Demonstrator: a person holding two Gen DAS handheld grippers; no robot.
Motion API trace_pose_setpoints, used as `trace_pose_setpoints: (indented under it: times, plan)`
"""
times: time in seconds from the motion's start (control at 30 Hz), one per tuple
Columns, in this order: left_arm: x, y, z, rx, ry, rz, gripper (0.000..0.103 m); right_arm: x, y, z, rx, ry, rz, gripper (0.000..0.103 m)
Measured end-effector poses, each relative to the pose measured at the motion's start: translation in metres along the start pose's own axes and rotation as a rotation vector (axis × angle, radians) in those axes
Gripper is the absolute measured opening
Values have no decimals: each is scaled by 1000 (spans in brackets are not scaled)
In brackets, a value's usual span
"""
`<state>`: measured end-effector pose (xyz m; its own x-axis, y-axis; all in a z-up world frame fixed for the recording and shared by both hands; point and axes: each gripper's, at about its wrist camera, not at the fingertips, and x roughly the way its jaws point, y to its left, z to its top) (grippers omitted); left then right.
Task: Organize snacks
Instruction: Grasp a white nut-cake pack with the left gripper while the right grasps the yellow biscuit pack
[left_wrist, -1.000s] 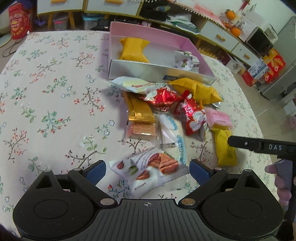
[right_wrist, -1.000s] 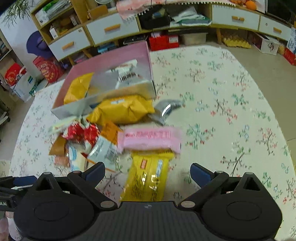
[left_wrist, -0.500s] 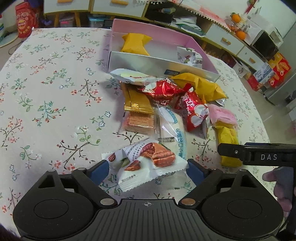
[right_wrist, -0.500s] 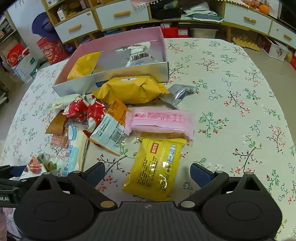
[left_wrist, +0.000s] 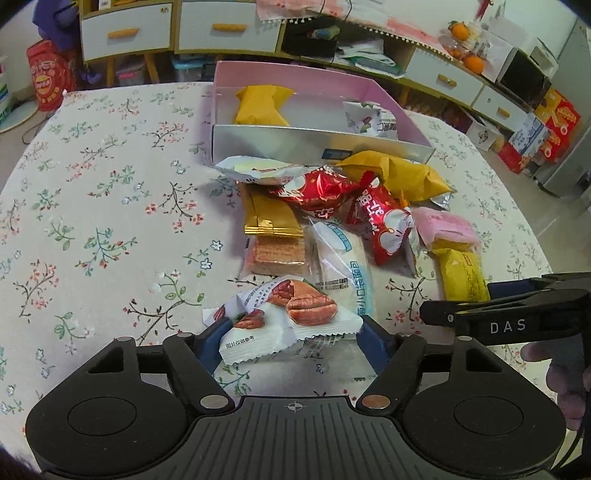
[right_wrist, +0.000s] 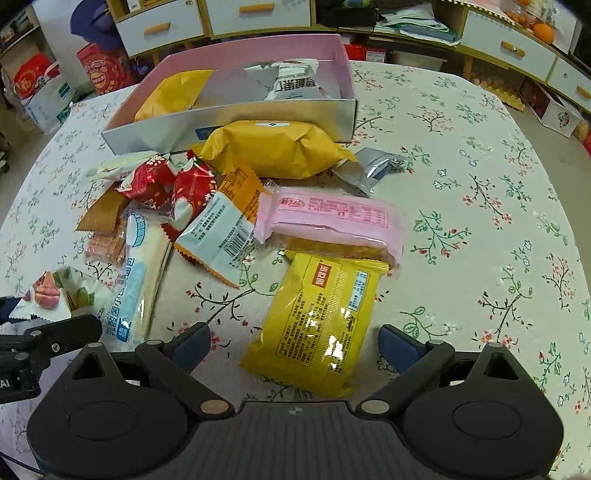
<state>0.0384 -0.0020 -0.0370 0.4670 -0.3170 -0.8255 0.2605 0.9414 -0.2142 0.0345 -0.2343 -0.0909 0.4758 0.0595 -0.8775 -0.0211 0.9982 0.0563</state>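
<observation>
Closing left claw (left_wrist: 291, 341) now flanks pecan packet (left_wrist: 284, 317), earlier ahead; right claw (right_wrist: 293, 345) spread, nearer yellow packet (right_wrist: 317, 325).

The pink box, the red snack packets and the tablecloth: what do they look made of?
Pink box: probably cardboard, matte pink outside and silvery inside; thin, stiff, straight walls.
Red snack packets: shiny foil or metallised plastic, judging by the crinkles and glints.
Tablecloth: seemingly woven fabric with a printed floral pattern; matte, no glare.
</observation>
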Motion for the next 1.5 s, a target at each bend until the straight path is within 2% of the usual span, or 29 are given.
trace_pose_setpoints:
  times: [0.57,0.67,0.73,0.83,1.03,1.5]
  plan:
    - [0,5,2,-19,5,3,73,2,1,0,-18,-2,-11,61]
    - [0,5,2,-20,6,3,73,1,1,0,-26,-16,-25,51]
    - [-1,4,3,-22,6,2,73,-1,0,1,-24,-24,-34,36]
    - [-2,5,3,-24,4,1,73,-3,-3,3,-10,-30,-35,22]
    - [-6,6,4,-25,-5,-3,73,-7,0,4,-19,-44,-47,21]
    - [-27,6,22,-30,-80,-20,73,-39,-1,18,11,-128,25,21]
